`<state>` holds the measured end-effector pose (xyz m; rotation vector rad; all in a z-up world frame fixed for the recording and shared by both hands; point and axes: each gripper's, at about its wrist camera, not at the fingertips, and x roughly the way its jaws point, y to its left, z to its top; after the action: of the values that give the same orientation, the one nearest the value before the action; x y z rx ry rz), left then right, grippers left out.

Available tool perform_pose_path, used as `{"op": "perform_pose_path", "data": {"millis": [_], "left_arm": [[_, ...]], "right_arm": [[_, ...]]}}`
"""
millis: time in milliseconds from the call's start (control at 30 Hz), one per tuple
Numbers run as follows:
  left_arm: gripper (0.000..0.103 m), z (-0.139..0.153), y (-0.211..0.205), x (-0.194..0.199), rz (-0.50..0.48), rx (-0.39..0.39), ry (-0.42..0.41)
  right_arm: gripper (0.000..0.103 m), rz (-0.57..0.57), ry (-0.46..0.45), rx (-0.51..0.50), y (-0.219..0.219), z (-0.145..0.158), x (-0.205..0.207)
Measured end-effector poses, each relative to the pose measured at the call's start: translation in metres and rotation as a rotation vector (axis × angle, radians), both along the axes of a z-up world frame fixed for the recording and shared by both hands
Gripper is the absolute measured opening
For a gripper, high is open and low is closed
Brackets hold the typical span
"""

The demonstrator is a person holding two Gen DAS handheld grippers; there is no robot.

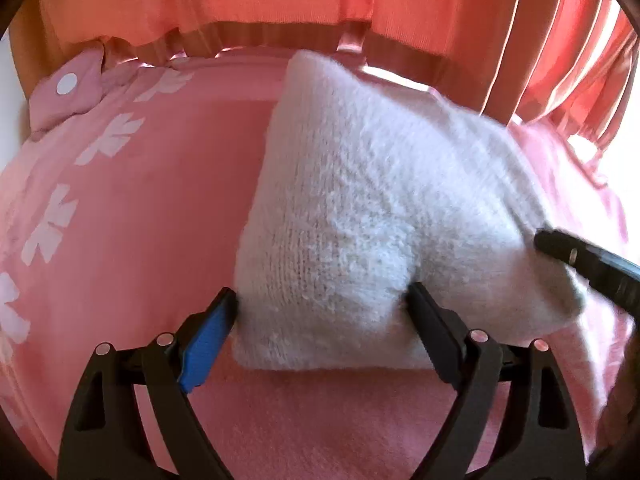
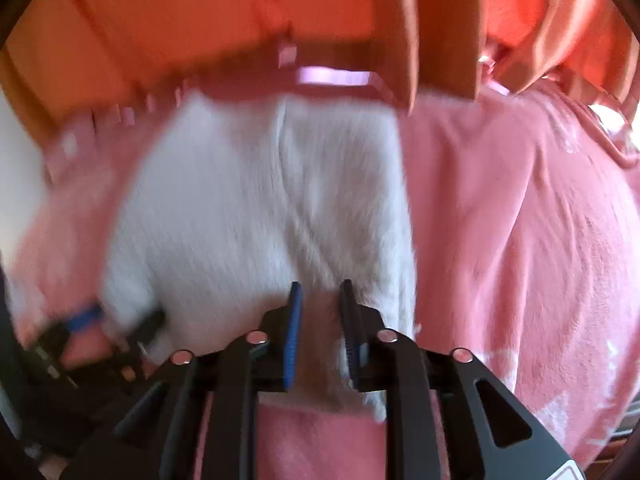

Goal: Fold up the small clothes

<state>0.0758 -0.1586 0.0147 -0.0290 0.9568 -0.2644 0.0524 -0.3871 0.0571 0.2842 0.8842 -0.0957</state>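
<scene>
left gripper [image 1: 320, 308]: jaws spread wide, straddling the near edge of the white knit garment [image 1: 360, 200]; the pads touch the wool on both sides but don't squeeze it.
right gripper [image 2: 320, 300]: jaws close together with a narrow gap; a thin flap of the knit sits between them. Looks pinched, but the frame is motion-blurred, so can't tell for sure.
garment: folded into a puffy wedge, lying on the pink blanket [image 1: 140, 220], right of the blanket's white flower print [image 1: 52, 228], near the wooden slats [image 1: 280, 36] at the far edge.
handling: judged light, soft, floppy, fuzzy; compresses and springs back, and folds won't hold unless pressed flat. Not fragile, though loose knit could snag on pad ridges.
grip point: take the doubled edge or a corner, not the puffy middle; a single layer would peel off.
</scene>
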Motion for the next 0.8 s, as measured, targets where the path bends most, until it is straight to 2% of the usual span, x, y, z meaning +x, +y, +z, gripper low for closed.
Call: {"op": "perform_pose_path", "data": {"millis": [67,133,200,300,400,600,733,800], "left_arm": [[0.089,0.009,0.007,0.002,-0.006,-0.052,-0.011],[0.091,0.015,0.012,0.010,-0.022,-0.102,-0.010],[0.091,0.013,0.015,0.022,-0.020,-0.122,0.016],[0.092,-0.001,0.022,0.048,-0.016,-0.195,0.089],[0.093,-0.014,0.025,0.064,-0.030,-0.287,0.149],[0.097,-0.033,0.022,0.086,-0.077,-0.402,0.218],[0.098,-0.043,0.021,0.096,-0.100,-0.479,0.235],[0.098,-0.043,0.017,0.098,-0.118,-0.477,0.220]], "right_arm": [[0.076,-0.103,-0.075,0.028,-0.021,0.007,-0.008],[0.077,-0.189,-0.070,0.077,-0.042,0.001,-0.006],[0.077,-0.220,-0.024,0.195,-0.062,-0.016,0.003],[0.077,-0.218,0.032,0.359,-0.077,-0.038,0.020],[0.077,-0.173,0.071,0.451,-0.074,-0.054,0.036],[0.079,-0.119,0.179,0.506,-0.058,-0.085,0.063],[0.086,-0.103,0.175,0.506,-0.050,-0.090,0.069],[0.084,-0.099,0.170,0.476,-0.045,-0.086,0.070]]}}
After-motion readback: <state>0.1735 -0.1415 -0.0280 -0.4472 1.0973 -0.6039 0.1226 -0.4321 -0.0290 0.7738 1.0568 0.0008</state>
